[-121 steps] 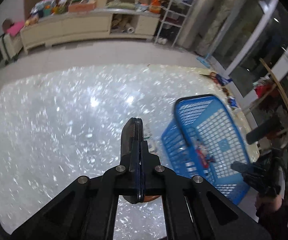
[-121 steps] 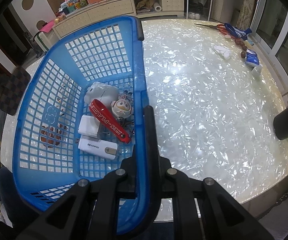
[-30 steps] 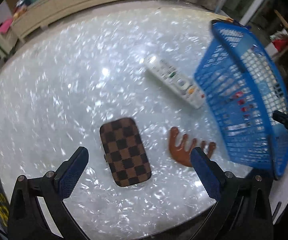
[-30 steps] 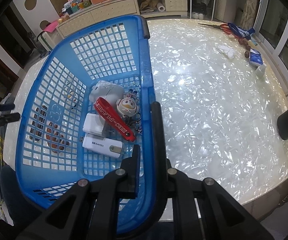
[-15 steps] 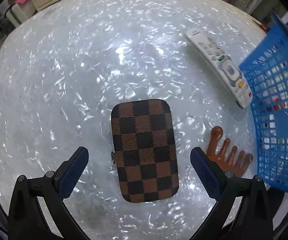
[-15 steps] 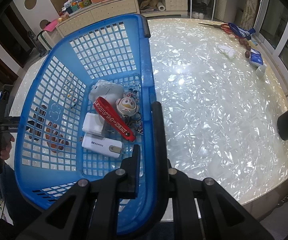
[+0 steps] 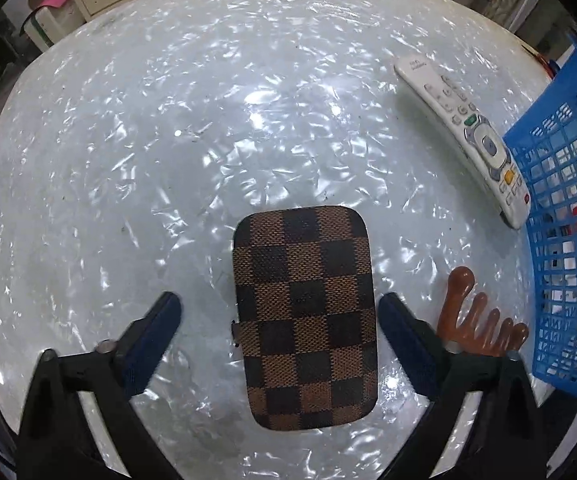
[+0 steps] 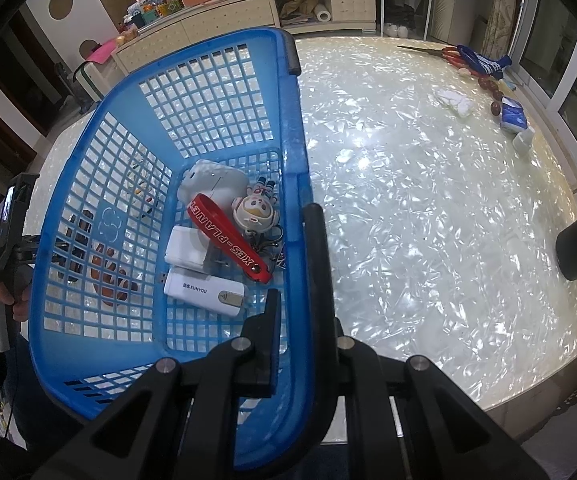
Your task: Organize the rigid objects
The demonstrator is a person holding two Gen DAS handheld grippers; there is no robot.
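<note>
Shimmering white counter [image 7: 168,140] fills the view; the left gripper [image 7: 278,316] has dropped over the checkered case [image 7: 306,312] near its front edge, jaws closing astride it, while the right gripper [image 8: 296,248] stays clamped on the blue basket [image 8: 296,128] rim.

My table [image 7: 168,128] has a pearly, shell-patterned white top. Lying flat on it in front of me is the brown checkered case [image 7: 306,316], with the brown hand-shaped comb [image 7: 480,320] just beside it. Further off lies the white remote [image 7: 468,136], close against the blue basket [image 8: 292,128], which also stands on the top (tilted, I think). Along the far edge lie scissors [image 8: 440,53], some wrapped packets [image 8: 513,114] and a white crumpled piece [image 8: 454,102].
</note>
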